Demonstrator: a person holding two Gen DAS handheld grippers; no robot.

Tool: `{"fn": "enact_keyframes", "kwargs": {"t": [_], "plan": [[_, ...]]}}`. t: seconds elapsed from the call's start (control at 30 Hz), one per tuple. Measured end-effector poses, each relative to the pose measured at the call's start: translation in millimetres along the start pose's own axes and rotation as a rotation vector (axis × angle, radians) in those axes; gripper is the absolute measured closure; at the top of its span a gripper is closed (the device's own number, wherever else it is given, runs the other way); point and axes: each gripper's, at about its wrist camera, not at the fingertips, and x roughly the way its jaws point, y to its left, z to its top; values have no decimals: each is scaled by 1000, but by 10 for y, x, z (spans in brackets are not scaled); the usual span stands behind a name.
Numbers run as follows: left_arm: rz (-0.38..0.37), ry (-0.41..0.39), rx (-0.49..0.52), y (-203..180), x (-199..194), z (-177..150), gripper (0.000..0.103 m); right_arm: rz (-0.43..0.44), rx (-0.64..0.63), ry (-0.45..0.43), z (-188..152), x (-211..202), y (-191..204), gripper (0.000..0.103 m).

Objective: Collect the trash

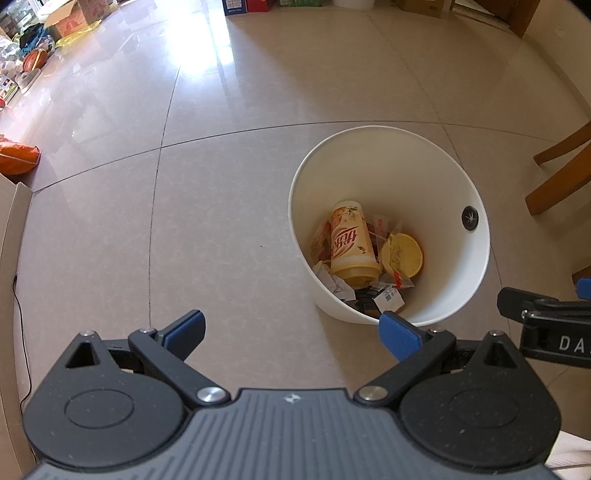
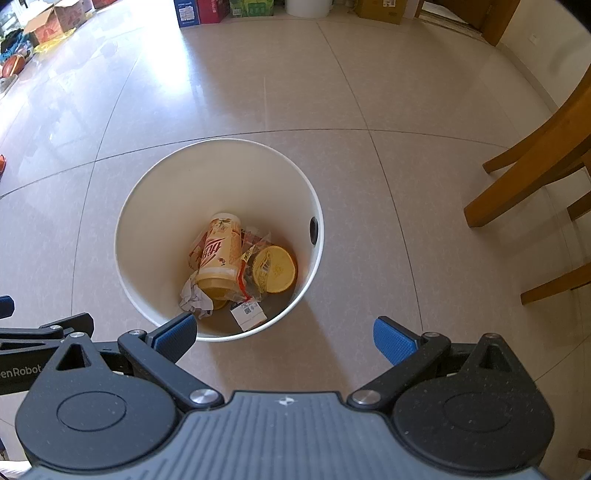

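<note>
A white round bin stands on the tiled floor. Inside it lie a tall yellow drink cup, a round yellow lid, crumpled white paper, clear wrappers and a small carton. My left gripper hovers open above the floor, left of the bin, nothing between its blue pads. My right gripper is open too, just in front of the bin's near rim, holding nothing. Part of the right gripper shows at the left wrist view's right edge.
Wooden chair legs stand to the right of the bin. An orange bag and a cardboard edge lie at the left. Boxes and clutter line the far wall. A black cable runs along the left.
</note>
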Motion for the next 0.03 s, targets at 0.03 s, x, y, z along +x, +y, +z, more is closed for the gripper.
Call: {"fn": "enact_keyframes", "kwargs": {"t": [0.03], "plan": [[-1,1,0,3,0,-1,3,0,-1,0,-1,0,2,0]]}}
